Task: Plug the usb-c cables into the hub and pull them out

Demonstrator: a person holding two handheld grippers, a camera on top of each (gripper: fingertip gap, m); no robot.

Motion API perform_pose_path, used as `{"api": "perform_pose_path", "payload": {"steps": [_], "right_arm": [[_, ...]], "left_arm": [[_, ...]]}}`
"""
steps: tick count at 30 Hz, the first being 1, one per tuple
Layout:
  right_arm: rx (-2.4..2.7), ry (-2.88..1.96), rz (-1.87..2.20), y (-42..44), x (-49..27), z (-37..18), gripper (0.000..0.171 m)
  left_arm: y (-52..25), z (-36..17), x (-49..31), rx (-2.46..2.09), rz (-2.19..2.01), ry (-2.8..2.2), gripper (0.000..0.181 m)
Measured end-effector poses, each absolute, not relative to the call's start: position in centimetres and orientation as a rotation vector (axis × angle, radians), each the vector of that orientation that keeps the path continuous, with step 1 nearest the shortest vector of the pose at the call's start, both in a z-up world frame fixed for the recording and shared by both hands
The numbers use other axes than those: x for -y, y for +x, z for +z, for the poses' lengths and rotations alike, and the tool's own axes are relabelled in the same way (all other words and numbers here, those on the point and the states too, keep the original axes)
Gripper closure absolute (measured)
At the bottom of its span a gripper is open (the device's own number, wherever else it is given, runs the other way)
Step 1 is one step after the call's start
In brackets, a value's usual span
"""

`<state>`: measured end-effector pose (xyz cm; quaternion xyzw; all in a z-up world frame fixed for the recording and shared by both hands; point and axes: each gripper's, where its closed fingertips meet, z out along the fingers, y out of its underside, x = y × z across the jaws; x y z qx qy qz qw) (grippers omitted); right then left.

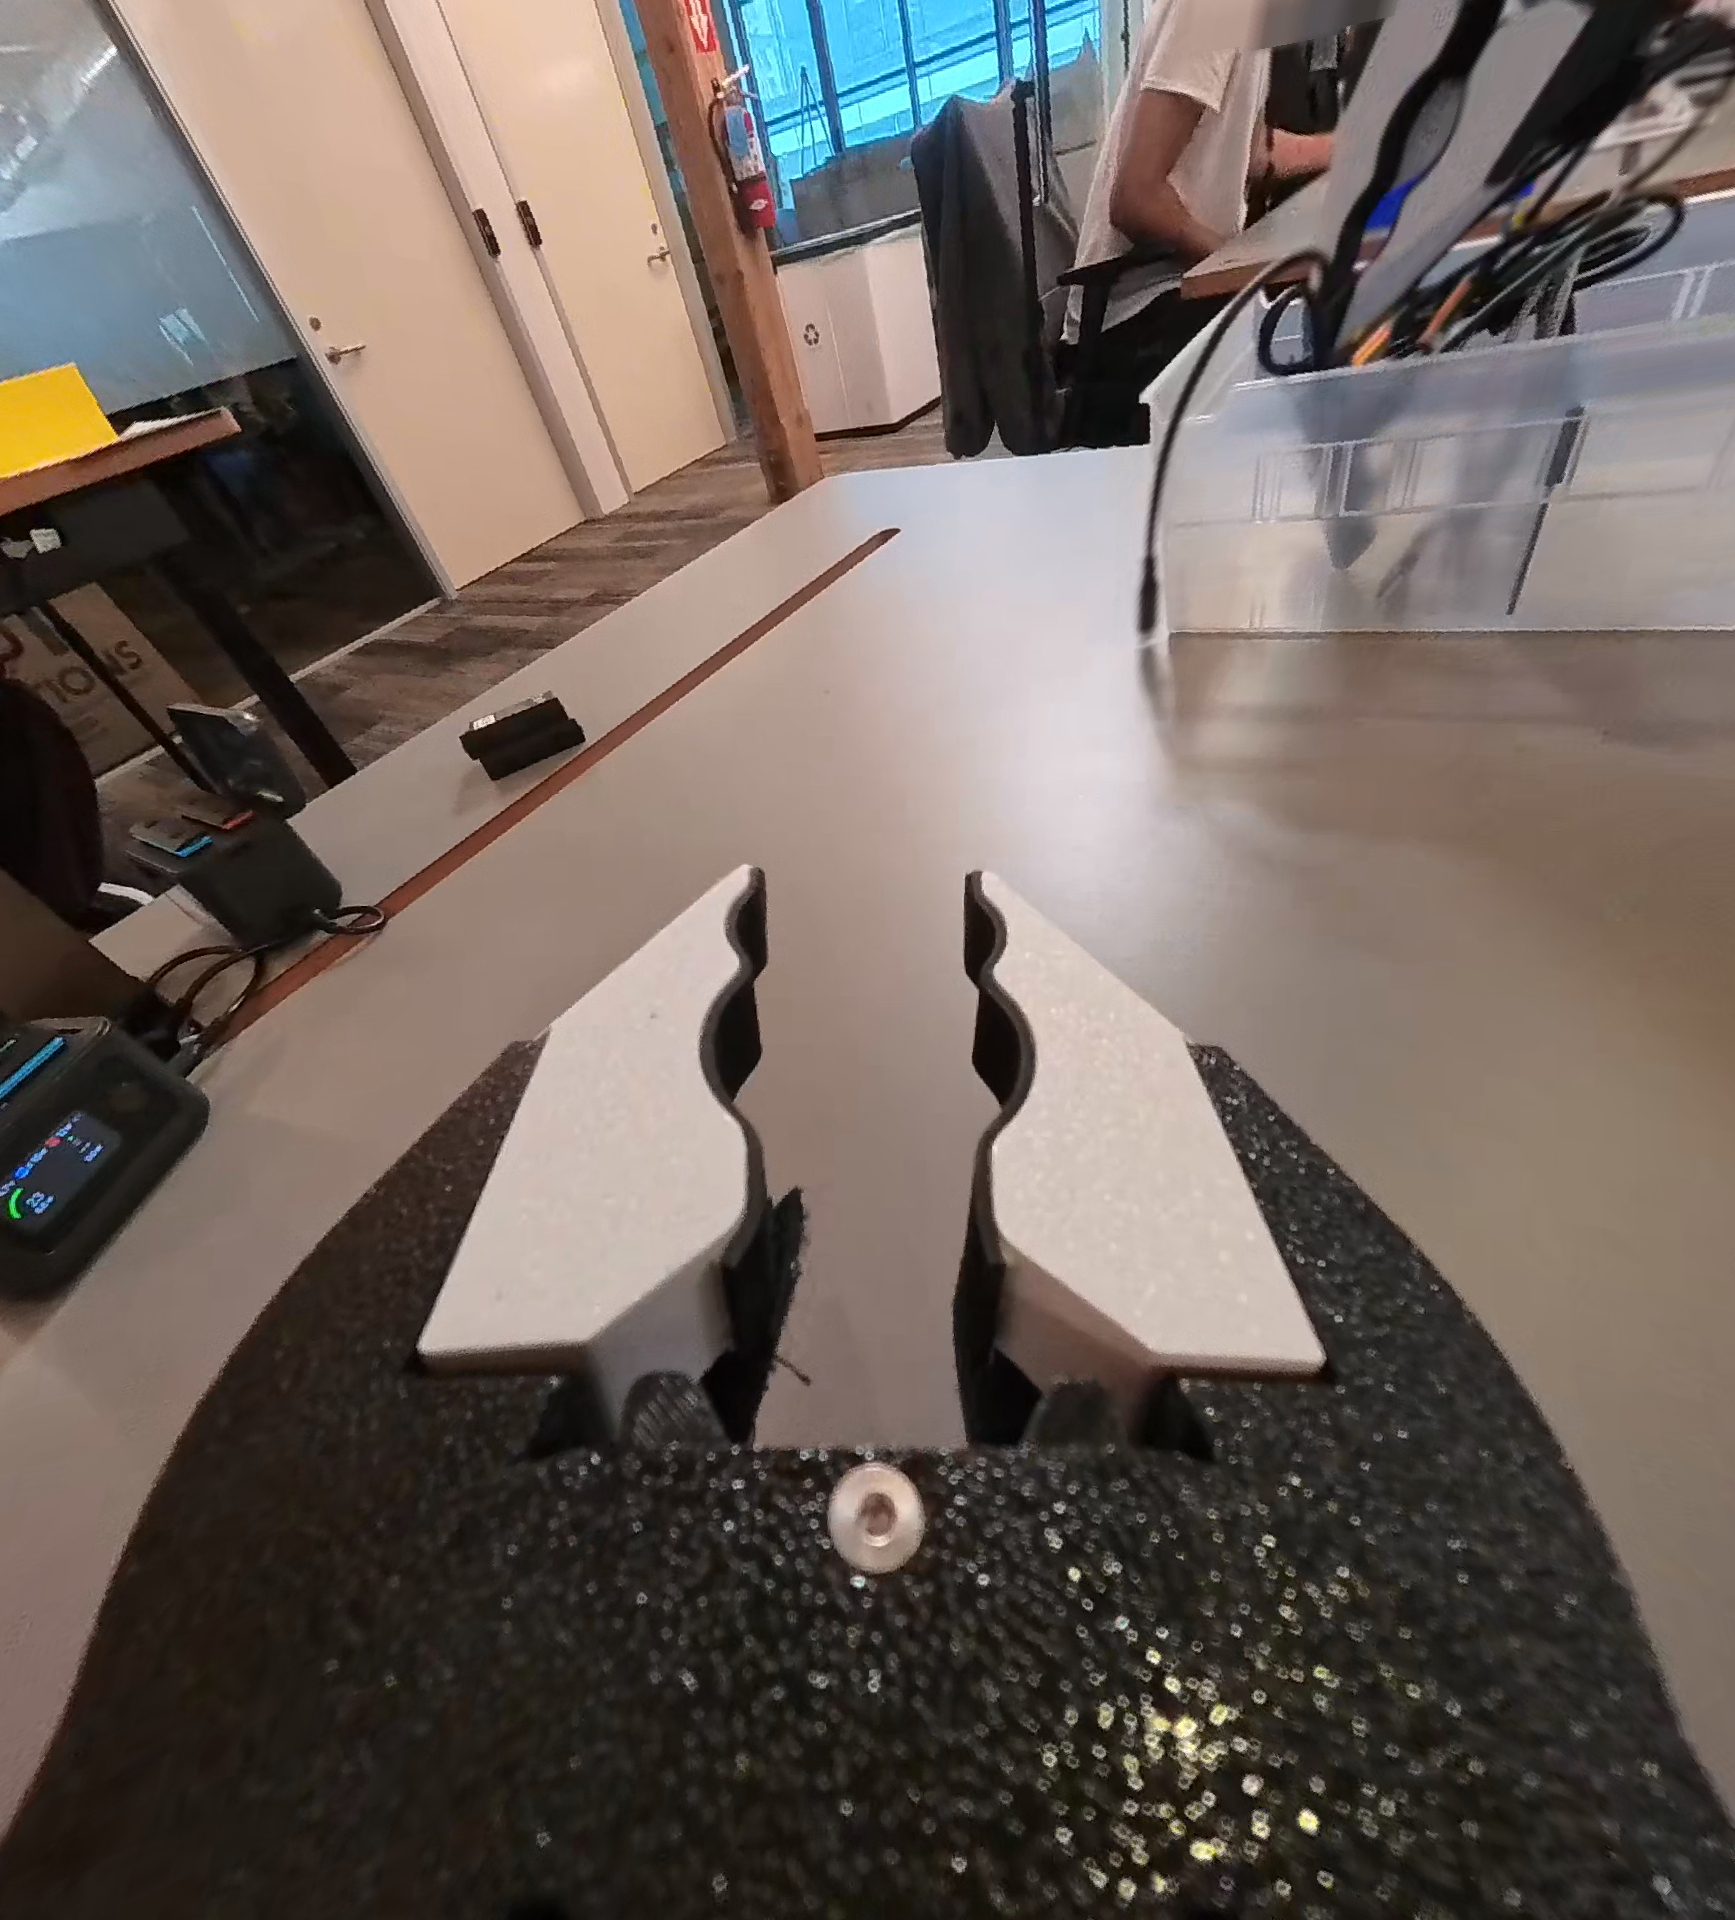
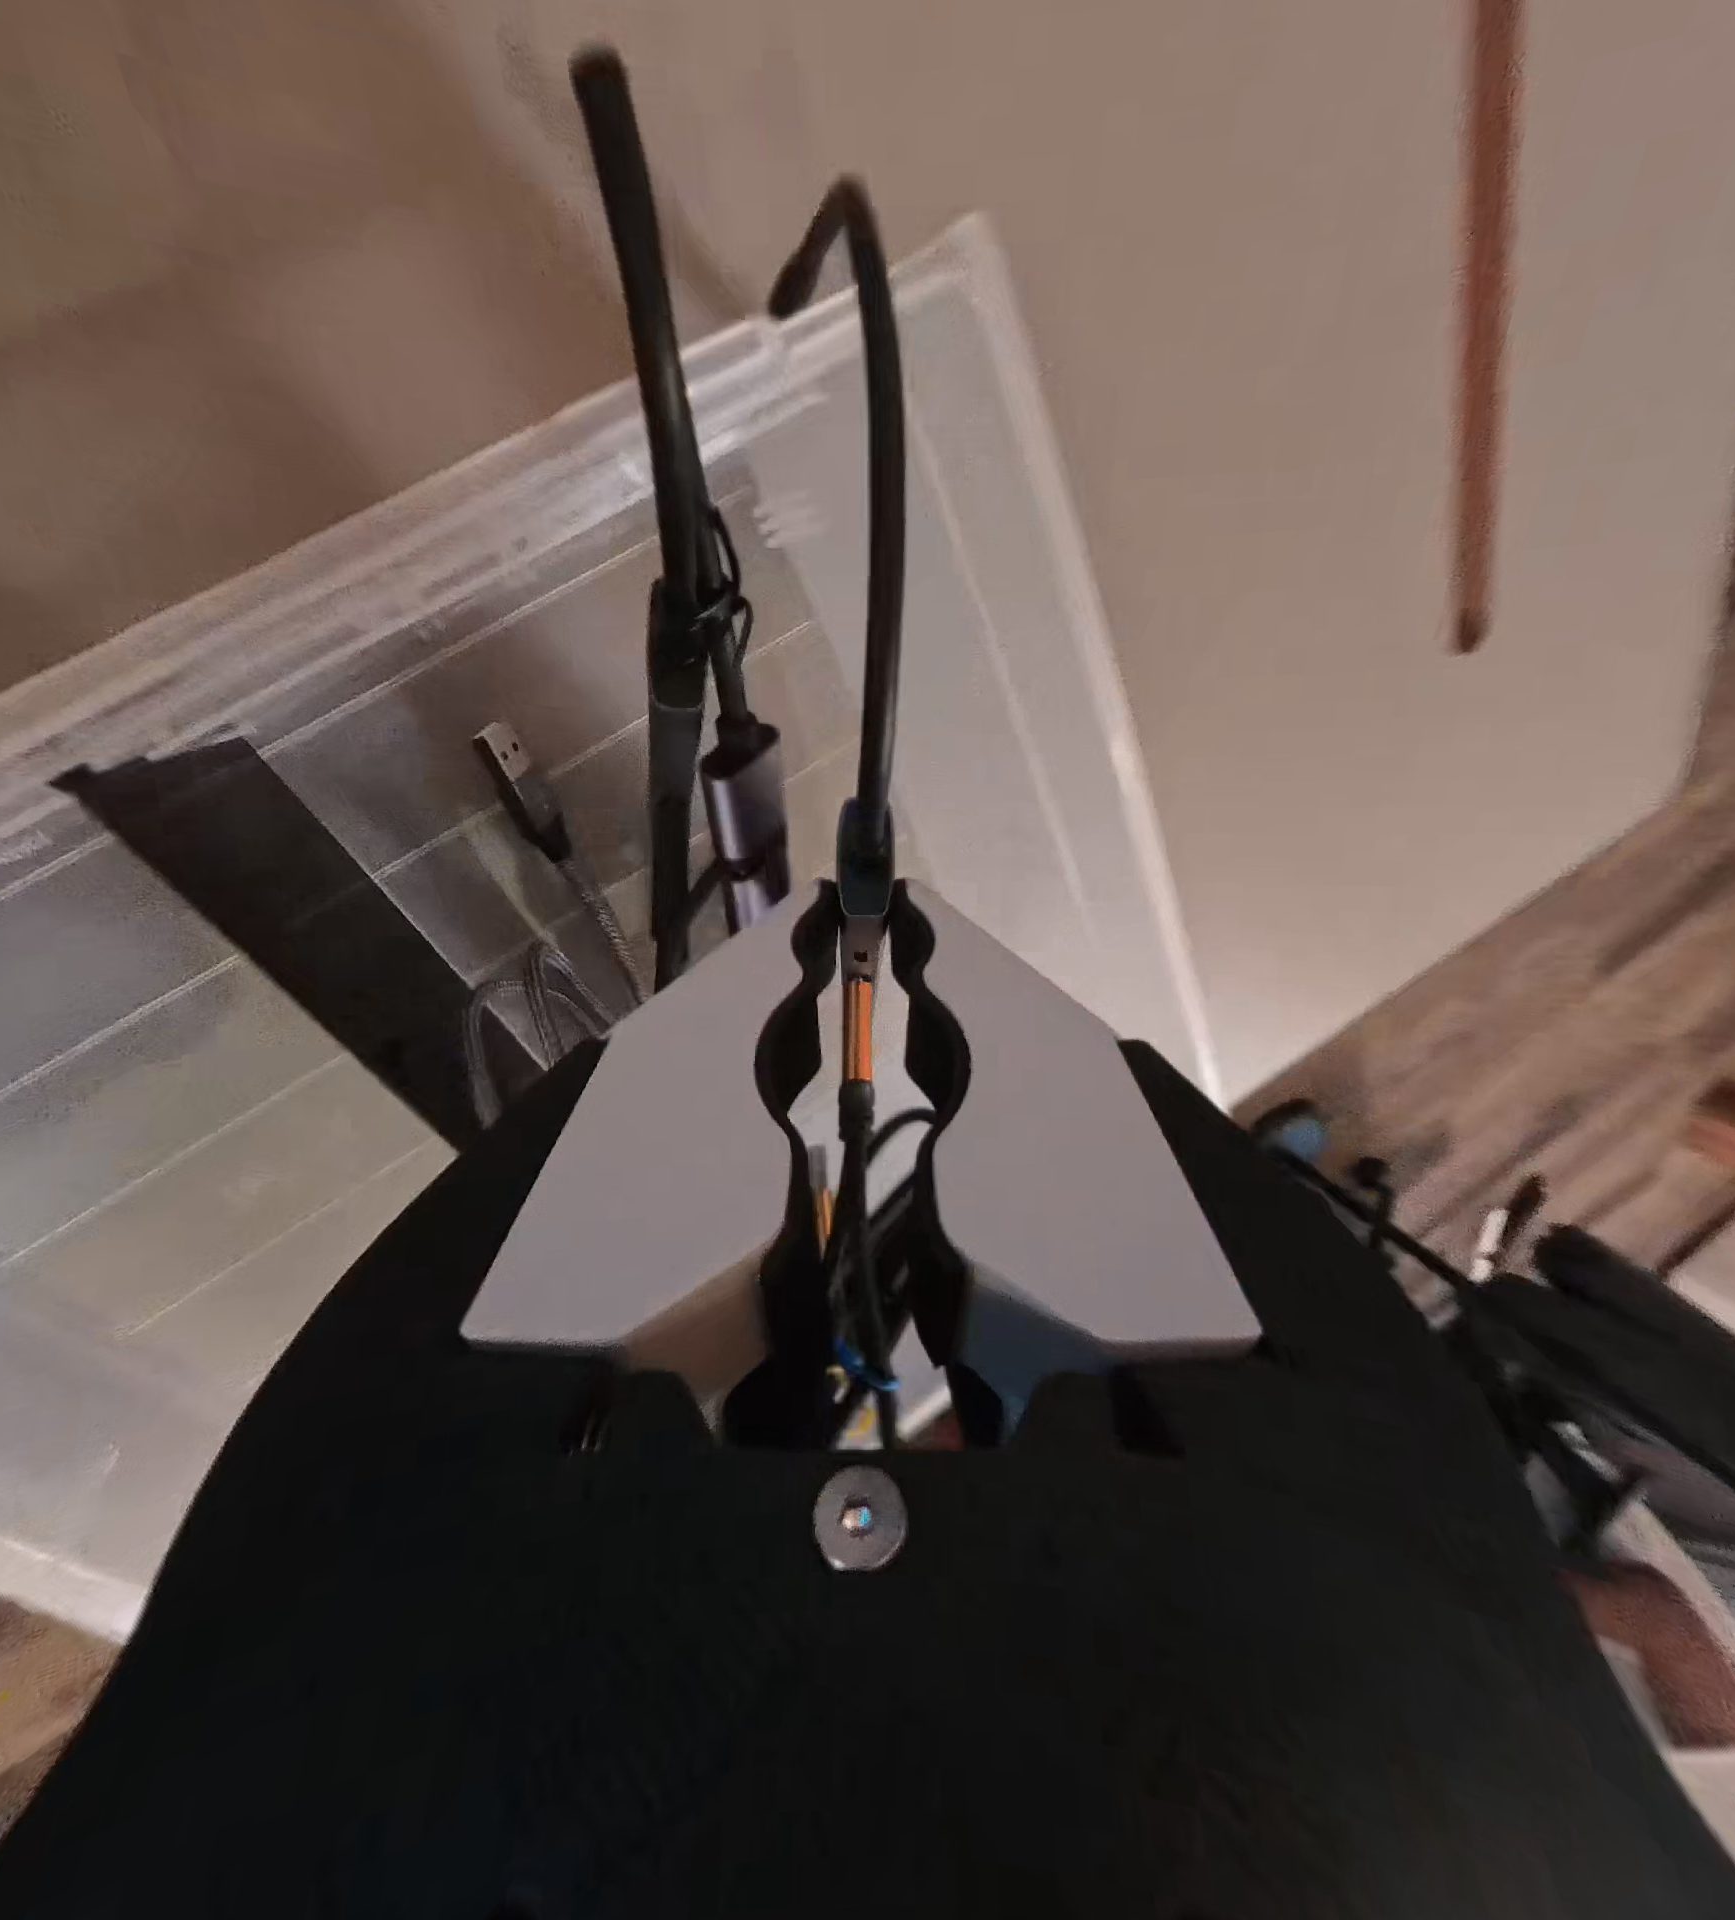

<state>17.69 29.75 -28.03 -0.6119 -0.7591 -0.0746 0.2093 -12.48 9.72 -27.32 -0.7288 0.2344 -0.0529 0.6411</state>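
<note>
My left gripper is open and empty, low over the grey table. My right gripper is shut on the blue-grey plug of a black cable that arches up and away from the tips. An orange-banded part runs back between the fingers. It hangs above a clear plastic bin holding cables, a purple-grey adapter body and a silver USB plug. In the left wrist view the right gripper is over the bin at the top right.
A black cable droops over the bin's left wall. A small black block lies by the table seam. A dark power unit with a lit screen stands at the left edge. A person sits behind. The left gripper's tips are roughly 35 cm from the right gripper's.
</note>
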Motion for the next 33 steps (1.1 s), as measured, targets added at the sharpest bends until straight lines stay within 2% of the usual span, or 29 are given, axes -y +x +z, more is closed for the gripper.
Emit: {"api": "perform_pose_path", "payload": {"steps": [3, 8, 9, 11, 14, 19, 28, 31, 33], "right_arm": [[2.114, -1.780, -0.161, 17.4, -30.3, -30.5, 0.163], [2.028, -1.955, -0.089, 17.0, -30.3, -31.2, 0.160], [1.991, -1.992, -0.092, 17.1, -30.5, -30.8, 0.153], [1.861, -2.031, -0.129, 17.4, -31.0, -29.1, 0.128], [1.664, -1.918, -0.349, 17.8, -31.8, -24.9, 0.118], [1.464, -1.680, -0.469, 17.0, -28.1, -20.1, 0.118], [1.163, -1.697, -0.285, 20.2, -23.0, -18.6, 0.119], [1.050, -1.713, -0.295, 23.8, -22.4, -18.3, 0.123], [0.932, -1.744, -0.229, 26.9, -22.1, -18.6, 0.123]], "left_arm": [[-12.3, -27.6, -9.8, -0.545, -0.121, -1.668, 0.146], [-12.1, -27.8, -9.8, -0.557, -0.121, -1.676, 0.146], [-12.1, -27.8, -9.8, -0.556, -0.123, -1.675, 0.146], [-12.0, -27.7, -9.8, -0.556, -0.122, -1.672, 0.147], [-11.6, -27.4, -9.7, -0.565, -0.132, -1.664, 0.153], [-10.5, -25.9, -9.0, -0.601, -0.102, -1.600, 0.156], [-9.5, -23.8, -8.0, -0.635, -0.056, -1.557, 0.153], [-10.4, -21.0, -6.9, -0.564, -0.001, -1.559, 0.144], [-11.0, -17.2, -4.8, -0.471, 0.037, -1.520, 0.149]]}}
